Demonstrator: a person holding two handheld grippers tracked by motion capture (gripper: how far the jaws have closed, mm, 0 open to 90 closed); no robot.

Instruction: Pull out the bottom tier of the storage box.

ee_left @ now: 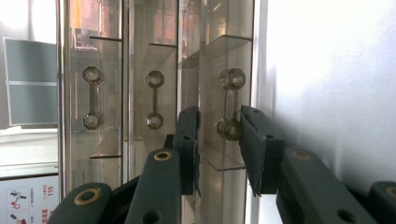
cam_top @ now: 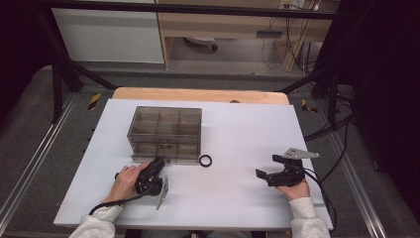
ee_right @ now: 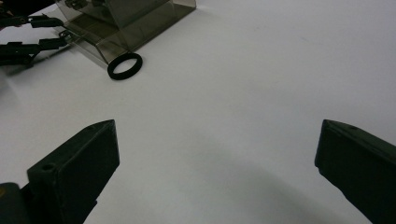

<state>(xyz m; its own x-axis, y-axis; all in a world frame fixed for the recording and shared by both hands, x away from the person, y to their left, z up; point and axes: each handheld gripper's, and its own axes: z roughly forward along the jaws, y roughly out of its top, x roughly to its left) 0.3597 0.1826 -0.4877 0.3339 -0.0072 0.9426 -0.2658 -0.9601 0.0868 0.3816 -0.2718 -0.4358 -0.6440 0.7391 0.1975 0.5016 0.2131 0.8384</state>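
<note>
Black jaws of the left hand-held gripper (ee_left: 217, 149) rise closest to the camera, and between them stands the small clear handle (ee_left: 229, 103) of a drawer in the smoky box (cam_top: 166, 133). In the left gripper view the jaws stand narrow, one on each side of the lower knob of this handle, but I cannot tell if the pads already press on it or only frame it. The handle is a short bar with a knob at each end, and its long axis runs along the gap of the jaws, so the jaws close across the bar. Two more handles of the same kind lie further to the side on the same front wall. From the high view, the left hand-held gripper (cam_top: 157, 166) is at the near front edge of the box, rolled on its side, and the box lies straight ahead of it. I judge that the coming move is a pull toward the person, along the drawer's own direction. A black ring (cam_top: 205, 160) lies on the white desk (cam_top: 237, 198) just beside the front corner of the box, between the two hand-held grippers. The right hand-held gripper (cam_top: 270, 166) rests well apart, wide open and holding nothing, so the left is clearly nearer.
</note>
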